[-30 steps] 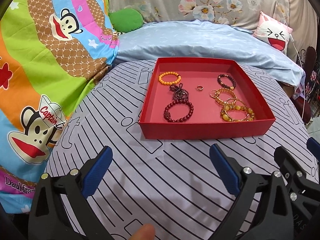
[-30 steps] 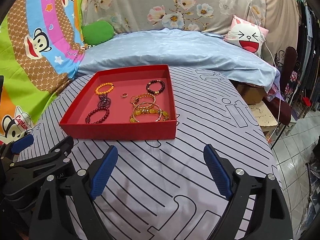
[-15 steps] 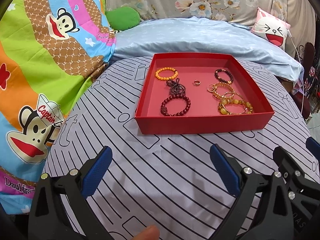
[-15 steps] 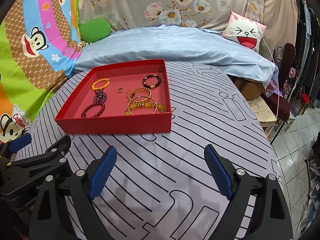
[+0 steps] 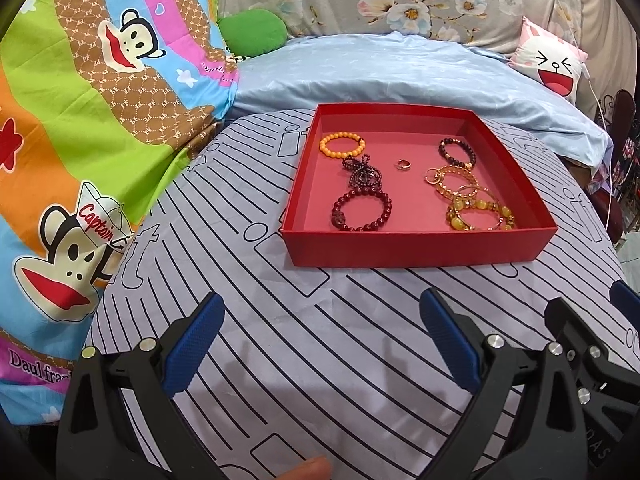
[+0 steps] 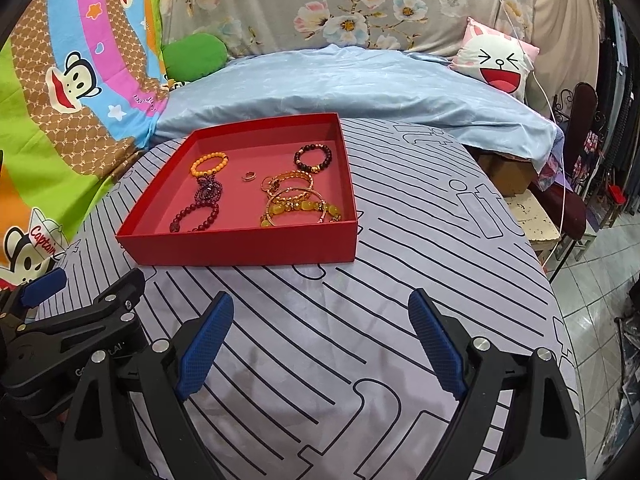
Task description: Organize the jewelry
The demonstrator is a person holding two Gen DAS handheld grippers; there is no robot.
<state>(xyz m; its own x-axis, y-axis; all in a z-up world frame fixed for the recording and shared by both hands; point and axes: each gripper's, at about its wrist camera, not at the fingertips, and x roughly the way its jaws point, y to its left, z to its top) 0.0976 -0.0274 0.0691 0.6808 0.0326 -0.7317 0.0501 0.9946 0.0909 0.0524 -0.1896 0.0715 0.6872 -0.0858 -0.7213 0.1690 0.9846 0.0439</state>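
A shallow red box [image 5: 416,246] [image 6: 240,246] sits on the striped grey cloth, holding several pieces of jewelry. Inside lie an orange bead bracelet [image 5: 342,145] [image 6: 209,163], a dark red bead bracelet [image 5: 361,210] [image 6: 195,218], a dark beaded string [image 5: 362,174], a small ring [image 5: 403,165] [image 6: 249,176], a dark bracelet [image 5: 457,153] [image 6: 313,159] and gold and yellow bangles [image 5: 476,208] [image 6: 298,206]. My left gripper [image 5: 322,344] and right gripper [image 6: 322,344] both stand open and empty, side by side, short of the box's near wall.
A light blue quilt [image 5: 400,76] lies behind the box, with a green cushion [image 5: 254,32] and a cartoon pillow [image 6: 498,60]. A colourful monkey-print blanket [image 5: 80,120] rises at left. The bed edge drops to a tiled floor [image 6: 592,264] at right. A fingertip [image 5: 310,470] shows at the bottom.
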